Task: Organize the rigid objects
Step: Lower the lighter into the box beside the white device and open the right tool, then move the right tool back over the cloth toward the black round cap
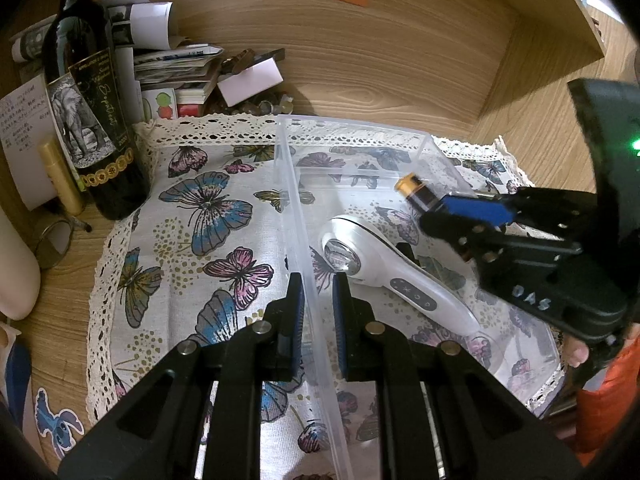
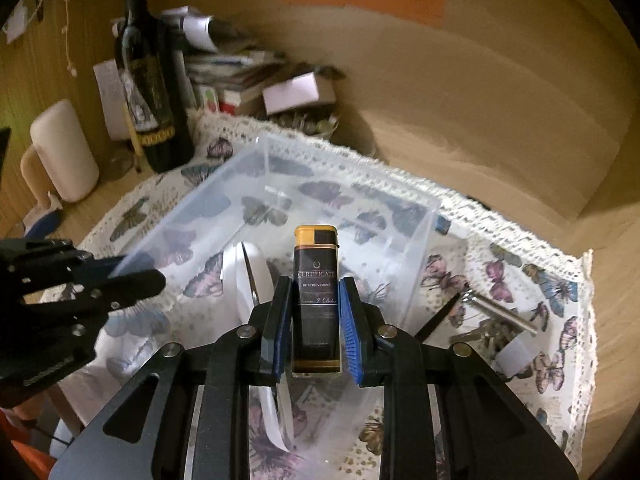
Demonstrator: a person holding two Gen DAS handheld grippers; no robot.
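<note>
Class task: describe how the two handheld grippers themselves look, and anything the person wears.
Both the left gripper and the right gripper are black angular linkages with silver pivot pins and blue ribbed pads. The right gripper's body carries pale lettering and a green light. An orange sleeve shows at its handle.

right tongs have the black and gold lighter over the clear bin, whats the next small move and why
Probably lower the right tongs and release the lighter: it hangs above the clear bin, which the left tongs steady by its wall.
</note>
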